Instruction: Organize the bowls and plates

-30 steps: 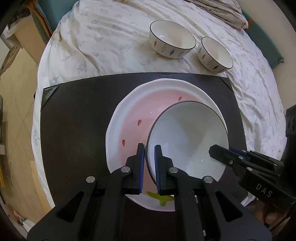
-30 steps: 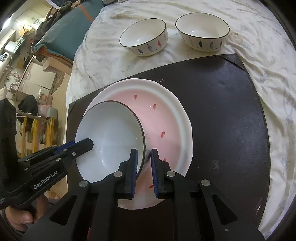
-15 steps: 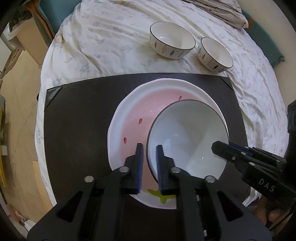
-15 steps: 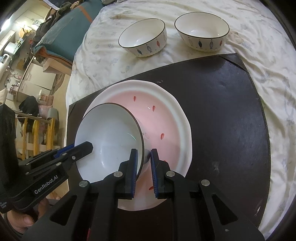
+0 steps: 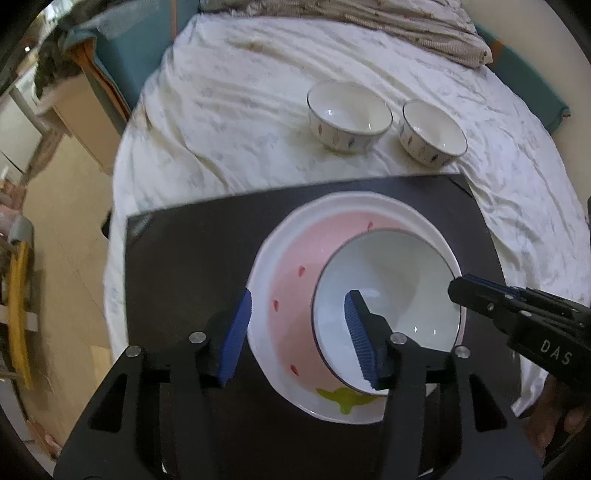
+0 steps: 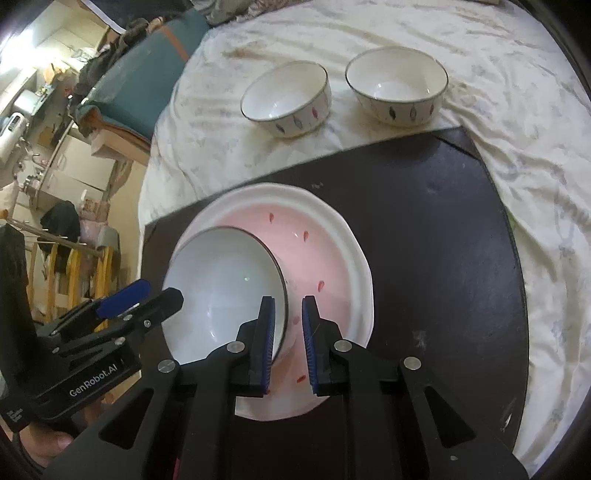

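Note:
A white bowl with a dark rim (image 5: 391,291) (image 6: 225,291) sits on a pink plate with red drops (image 5: 291,280) (image 6: 317,266), which lies on a black mat (image 5: 192,266) (image 6: 424,229). My left gripper (image 5: 297,332) is wide open above the plate; its right finger hangs over the bowl's inside. It also shows in the right wrist view (image 6: 140,295). My right gripper (image 6: 288,339) has its fingers astride the bowl's rim with a small gap, loosened, and also shows in the left wrist view (image 5: 480,291). Two patterned bowls (image 5: 349,116) (image 5: 432,133) stand on the white cloth behind.
The table is covered by a wrinkled white cloth (image 5: 240,110) (image 6: 517,110). A teal cushioned seat (image 6: 140,96) and room clutter lie past the left edge. A folded beige cloth (image 5: 424,26) lies at the far side.
My left gripper has let go of the bowl's rim, opened wide and pulled back and up. My right gripper's fingers have parted slightly on the rim. The bowl stays on the plate.

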A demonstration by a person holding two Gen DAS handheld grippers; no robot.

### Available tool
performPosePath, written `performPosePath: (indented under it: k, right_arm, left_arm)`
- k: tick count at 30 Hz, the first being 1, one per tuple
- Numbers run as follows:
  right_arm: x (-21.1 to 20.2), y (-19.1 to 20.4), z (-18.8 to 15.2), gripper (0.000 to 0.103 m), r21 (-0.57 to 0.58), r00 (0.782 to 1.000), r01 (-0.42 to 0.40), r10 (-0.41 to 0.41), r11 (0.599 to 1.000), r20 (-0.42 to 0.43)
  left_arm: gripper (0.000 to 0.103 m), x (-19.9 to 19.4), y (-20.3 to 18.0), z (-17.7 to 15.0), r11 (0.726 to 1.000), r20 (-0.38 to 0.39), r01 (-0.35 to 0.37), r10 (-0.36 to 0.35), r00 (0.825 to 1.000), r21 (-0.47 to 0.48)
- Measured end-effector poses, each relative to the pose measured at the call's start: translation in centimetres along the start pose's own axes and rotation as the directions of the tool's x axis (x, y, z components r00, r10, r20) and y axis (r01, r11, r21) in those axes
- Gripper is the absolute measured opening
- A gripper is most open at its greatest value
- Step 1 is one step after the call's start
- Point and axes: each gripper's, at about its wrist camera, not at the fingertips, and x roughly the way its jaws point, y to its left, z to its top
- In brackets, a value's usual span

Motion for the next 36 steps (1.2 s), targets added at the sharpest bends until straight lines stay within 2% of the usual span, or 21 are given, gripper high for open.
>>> performPosePath:
  k: [5, 7, 8, 9, 11, 13, 21, 24, 27, 31, 36]
  right_arm:
    - [-0.6, 0.3, 0.2, 0.019, -0.018, 1.000, 0.004, -0.004, 1.000, 0.028]
    - [-0.7, 0.4, 0.3, 0.023, -0.023, 0.999, 0.008, -0.007, 1.000, 0.032]
    - [-0.7, 0.5, 0.3, 0.032, -0.024, 0.999, 0.010, -0.009, 1.000, 0.035]
    - [-0.8, 0.4, 0.3, 0.055, -0.020, 0.999, 0.011, -0.011, 1.000, 0.038]
    - [-1.3, 0.2, 0.3, 0.071, 0.003, 0.998, -0.005, 0.004, 1.000, 0.066]
    - [-1.6, 0.1, 0.5, 0.072, 0.014, 0.996, -0.008, 0.007, 1.000, 0.087]
    - [-3.0, -0.4, 1.2, 0.072, 0.027, 0.992, -0.018, 0.015, 0.999, 0.125]
    - [-4.3, -1.0, 2.1, 0.072, 0.044, 0.987, -0.026, 0.019, 0.999, 0.159]
    - [-5.7, -1.8, 3.1, 0.072, 0.068, 0.982, -0.028, 0.015, 0.997, 0.188]
    - [-7.5, -4.3, 4.6, 0.072, 0.132, 0.971, 0.013, -0.044, 0.991, 0.234]
    - [-8.2, -9.0, 6.6, 0.072, 0.255, 0.970, -0.001, -0.061, 0.967, 0.233]
  left_arm:
    - [0.049, -0.9, 0.2, 0.4, 1.000, 0.045, -0.008, 0.008, 0.999, -0.015]
    - [0.051, -1.0, 0.2, 0.5, 1.000, 0.048, -0.004, 0.005, 0.999, -0.016]
    - [0.054, -1.0, 0.2, 0.5, 1.000, 0.048, -0.004, 0.004, 0.999, -0.019]
    - [0.059, -1.0, 0.2, 0.5, 1.000, 0.050, -0.005, 0.006, 0.999, -0.023]
    - [0.080, -1.0, 0.2, 0.6, 0.999, 0.059, -0.012, 0.014, 0.998, -0.031]
    - [0.084, -1.2, 0.2, 0.6, 0.999, 0.073, -0.012, 0.015, 0.997, -0.035]
    - [0.085, -2.3, 0.3, 1.8, 1.000, 0.076, -0.013, 0.015, 0.997, -0.028]
    - [0.102, -2.6, 0.2, 3.2, 0.999, 0.083, -0.042, 0.044, 0.996, -0.024]
    - [0.103, -2.7, -0.1, 4.7, 0.999, 0.081, -0.040, 0.043, 0.996, -0.036]
    - [0.103, -2.4, -1.4, 7.0, 0.998, 0.078, -0.050, 0.052, 0.996, -0.027]
    - [0.103, -0.9, -4.1, 10.2, 1.000, 0.024, 0.005, -0.004, 1.000, -0.028]
